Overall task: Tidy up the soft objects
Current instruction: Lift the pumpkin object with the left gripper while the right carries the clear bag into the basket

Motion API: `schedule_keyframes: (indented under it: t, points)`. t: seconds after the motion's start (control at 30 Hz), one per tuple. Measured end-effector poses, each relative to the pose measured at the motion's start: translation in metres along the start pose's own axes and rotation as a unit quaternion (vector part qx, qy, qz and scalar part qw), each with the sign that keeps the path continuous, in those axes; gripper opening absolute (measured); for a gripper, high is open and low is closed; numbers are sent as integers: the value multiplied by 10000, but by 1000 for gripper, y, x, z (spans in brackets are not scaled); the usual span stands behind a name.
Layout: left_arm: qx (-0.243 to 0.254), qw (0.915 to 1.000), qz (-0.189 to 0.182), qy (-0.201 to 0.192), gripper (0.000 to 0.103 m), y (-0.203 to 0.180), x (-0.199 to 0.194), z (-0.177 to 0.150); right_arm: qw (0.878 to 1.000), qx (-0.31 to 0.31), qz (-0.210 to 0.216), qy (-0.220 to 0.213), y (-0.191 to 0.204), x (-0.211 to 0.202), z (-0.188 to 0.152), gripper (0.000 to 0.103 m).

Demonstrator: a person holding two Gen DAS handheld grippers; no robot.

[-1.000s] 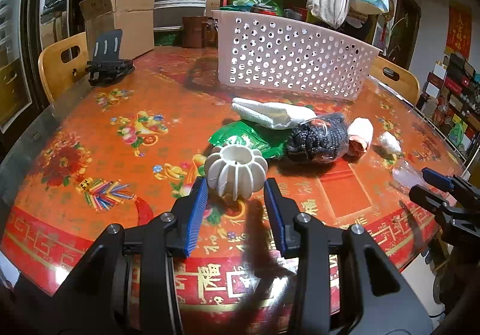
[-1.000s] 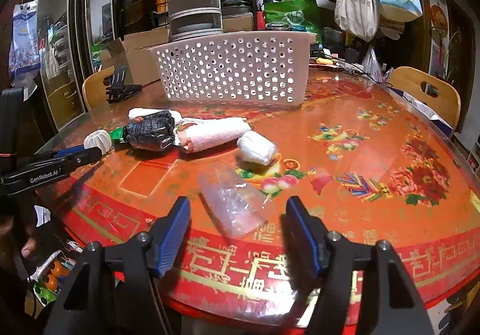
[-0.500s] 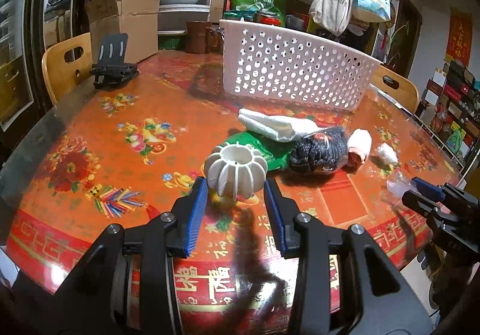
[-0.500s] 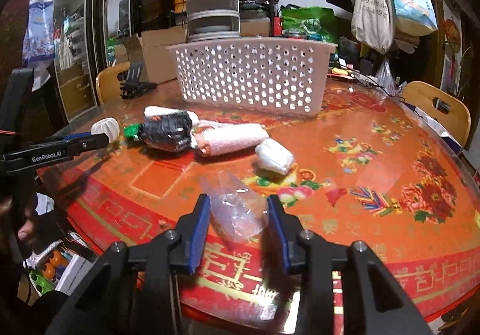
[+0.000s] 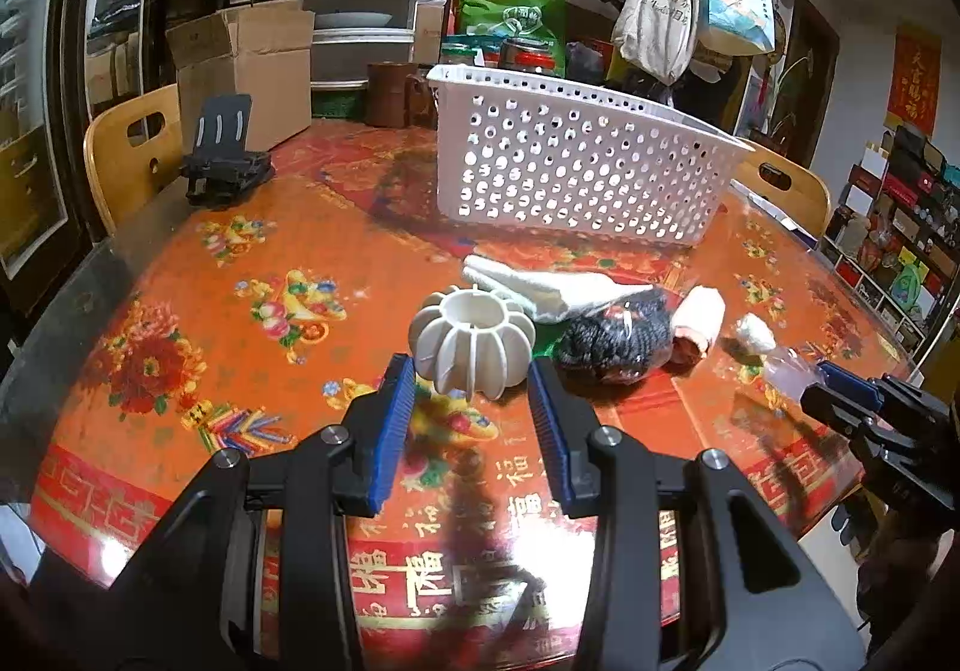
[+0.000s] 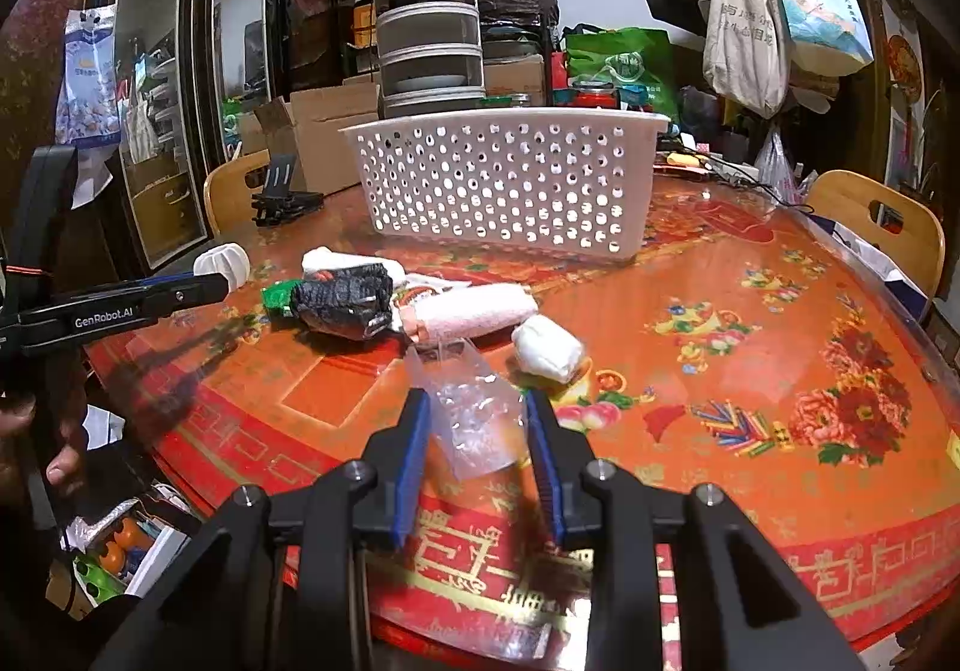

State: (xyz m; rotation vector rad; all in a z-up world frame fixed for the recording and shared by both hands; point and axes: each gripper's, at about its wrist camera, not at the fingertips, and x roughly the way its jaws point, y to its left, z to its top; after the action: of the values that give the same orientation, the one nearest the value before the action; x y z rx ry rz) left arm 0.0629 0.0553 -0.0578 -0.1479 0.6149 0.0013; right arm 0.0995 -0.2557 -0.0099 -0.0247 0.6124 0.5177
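My left gripper (image 5: pixel 471 377) is shut on a white ribbed pumpkin-shaped object (image 5: pixel 472 338) and holds it above the table. My right gripper (image 6: pixel 480 413) is shut on a clear plastic bag (image 6: pixel 474 416) and holds it a little above the table. On the table lie a black knitted item (image 6: pixel 345 299), a pink rolled towel (image 6: pixel 474 314), a small white roll (image 6: pixel 547 348), a white folded cloth (image 5: pixel 555 290) and a green packet (image 6: pixel 277 297). A white perforated basket (image 6: pixel 510 185) stands behind them.
A black phone stand (image 5: pixel 222 161) sits at the far left of the red patterned table (image 5: pixel 240 311). Wooden chairs (image 6: pixel 882 221) stand around it. Boxes, stacked containers and hanging bags fill the background.
My right gripper closed on the clear plastic bag and lifted it. My left gripper raised the white ribbed object off the table.
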Motion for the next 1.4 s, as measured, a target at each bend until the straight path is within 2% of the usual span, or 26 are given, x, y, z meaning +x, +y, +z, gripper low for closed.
schedule_keyframes:
  t: [0.47,0.97,1.27,1.4]
  points:
    - [312,9985,-248,-385,37,-29,-10,59,9992,291,103,-244,-28,-9,46,31]
    - [517,9964,-471,-488,37,-52,12,138,9980,-180,-39,-608,-36,-10,122,31]
    - [552,9975,-392,-203,37,-58,56,211,9992,-180,120,-341,-51,26,191,31]
    - [556,9978,-346,119,37,-65,90,243,9998,-111,121,-146,-58,49,220,32]
